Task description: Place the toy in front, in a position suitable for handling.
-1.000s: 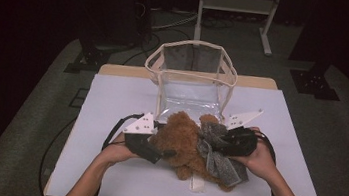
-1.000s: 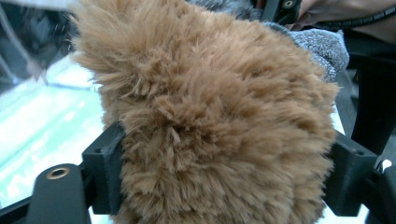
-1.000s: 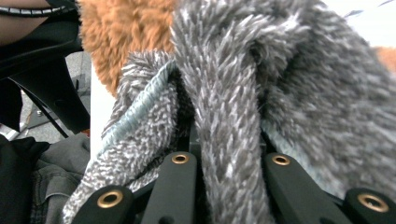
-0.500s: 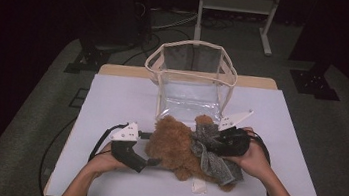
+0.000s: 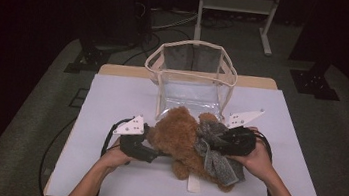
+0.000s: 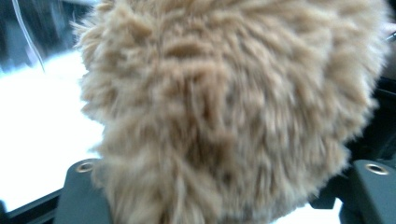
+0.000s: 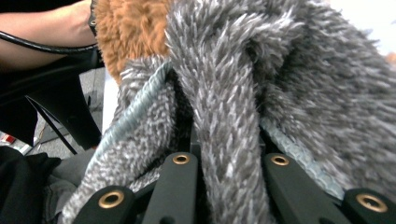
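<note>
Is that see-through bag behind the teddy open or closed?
Open: the clear bag stands upright, its top rim spread wide, nothing visible inside.

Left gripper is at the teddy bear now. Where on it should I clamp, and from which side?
Clamp the round furry bulge of the teddy bear facing the left gripper, coming from the bear's left: it already sits between the jaws, which have just been closing.

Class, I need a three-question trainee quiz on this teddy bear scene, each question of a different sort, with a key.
1. True or false: the right gripper is shut on the grey cloth.
2. What stands behind the teddy bear? A) clear bag B) metal pot C) cardboard box
3. Which gripper's jaws have brown fur between them?

Key: 1 true; 2 A, the clear bag; 3 the left gripper, whose jaws have just been closing.
</note>
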Available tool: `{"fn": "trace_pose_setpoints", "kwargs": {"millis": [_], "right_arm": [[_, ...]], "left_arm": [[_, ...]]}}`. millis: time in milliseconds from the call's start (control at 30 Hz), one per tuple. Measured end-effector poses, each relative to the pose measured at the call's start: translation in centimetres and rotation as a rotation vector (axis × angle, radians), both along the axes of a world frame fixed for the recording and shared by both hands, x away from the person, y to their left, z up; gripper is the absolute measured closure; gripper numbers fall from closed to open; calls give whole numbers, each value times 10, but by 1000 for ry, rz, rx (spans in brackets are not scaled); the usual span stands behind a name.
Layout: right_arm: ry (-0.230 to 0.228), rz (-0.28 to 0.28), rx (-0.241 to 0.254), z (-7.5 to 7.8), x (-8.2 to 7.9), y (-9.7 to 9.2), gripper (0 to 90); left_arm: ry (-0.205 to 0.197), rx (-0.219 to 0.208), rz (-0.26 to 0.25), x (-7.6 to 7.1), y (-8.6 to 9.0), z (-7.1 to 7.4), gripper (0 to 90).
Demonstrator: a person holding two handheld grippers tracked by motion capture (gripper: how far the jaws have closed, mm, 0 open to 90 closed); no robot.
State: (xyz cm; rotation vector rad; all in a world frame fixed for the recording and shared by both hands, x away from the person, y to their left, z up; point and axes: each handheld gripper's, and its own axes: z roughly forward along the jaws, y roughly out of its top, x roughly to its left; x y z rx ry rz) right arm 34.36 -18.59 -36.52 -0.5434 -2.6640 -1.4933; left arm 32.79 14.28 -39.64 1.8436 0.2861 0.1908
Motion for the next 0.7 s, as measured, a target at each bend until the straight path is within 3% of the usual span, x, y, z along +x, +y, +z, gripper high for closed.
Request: {"fn": "trace_pose_setpoints", "kwargs": {"millis": [100, 267, 333, 400, 467, 533, 700], "right_arm": [[-22, 11, 57, 11, -3, 0, 804], [-71, 7, 123, 32, -7, 0, 803], [-79, 16, 143, 37, -9, 0, 802], [-79, 19, 123, 39, -11, -2, 800], [-82, 6, 102, 41, -12, -10, 798], [-75, -5, 120, 49, -11, -21, 797], [-119, 34, 81, 100, -10, -29, 795]], "left_arm": [[-60, 5, -14, 0, -1, 21, 347], [-183, -10, -23, -2, -1, 68, 367], [-214, 12, -25, -5, -1, 77, 372], [-225, 43, -28, -9, -3, 77, 373], [-209, 24, -23, -11, -6, 68, 374], [-208, 16, -24, -12, -10, 63, 374], [-262, 46, -52, -18, -32, 73, 373]]}}
